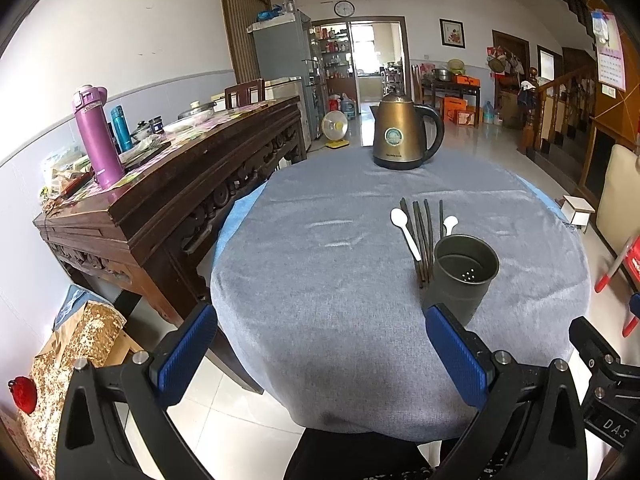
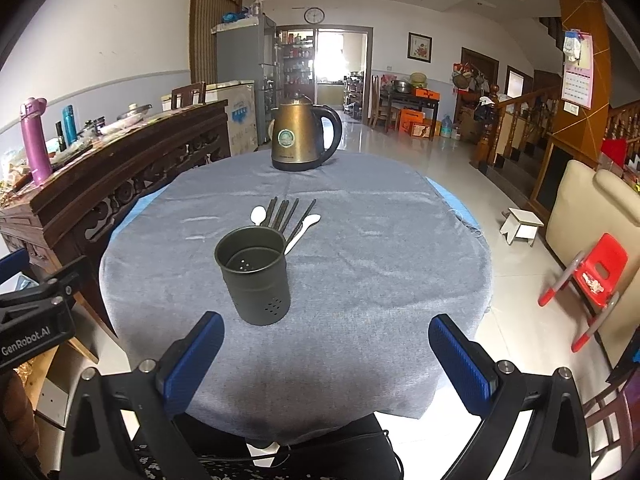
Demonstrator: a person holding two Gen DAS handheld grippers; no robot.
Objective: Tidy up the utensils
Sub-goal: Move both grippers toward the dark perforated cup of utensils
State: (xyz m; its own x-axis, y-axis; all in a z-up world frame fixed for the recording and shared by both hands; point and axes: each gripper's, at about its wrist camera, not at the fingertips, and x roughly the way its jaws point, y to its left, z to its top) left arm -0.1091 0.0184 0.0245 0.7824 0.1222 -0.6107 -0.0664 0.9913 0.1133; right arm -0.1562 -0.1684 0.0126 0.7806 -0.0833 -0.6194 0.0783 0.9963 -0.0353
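A dark metal utensil holder (image 1: 460, 276) (image 2: 254, 274) stands upright and empty on the round table. Just behind it lie several dark chopsticks (image 1: 422, 236) (image 2: 284, 213) and two white spoons, one to the left (image 1: 405, 229) (image 2: 258, 215) and one to the right (image 1: 449, 224) (image 2: 304, 230). My left gripper (image 1: 320, 344) is open and empty over the table's near edge, left of the holder. My right gripper (image 2: 326, 352) is open and empty, near edge, in front of and right of the holder.
A bronze electric kettle (image 1: 404, 132) (image 2: 304, 138) stands at the table's far side. The table wears a grey cloth (image 1: 320, 264) (image 2: 360, 264). A carved dark sideboard (image 1: 172, 200) (image 2: 100, 184) with bottles stands left. A red child's chair (image 2: 592, 276) and small white stool (image 2: 522, 224) stand right.
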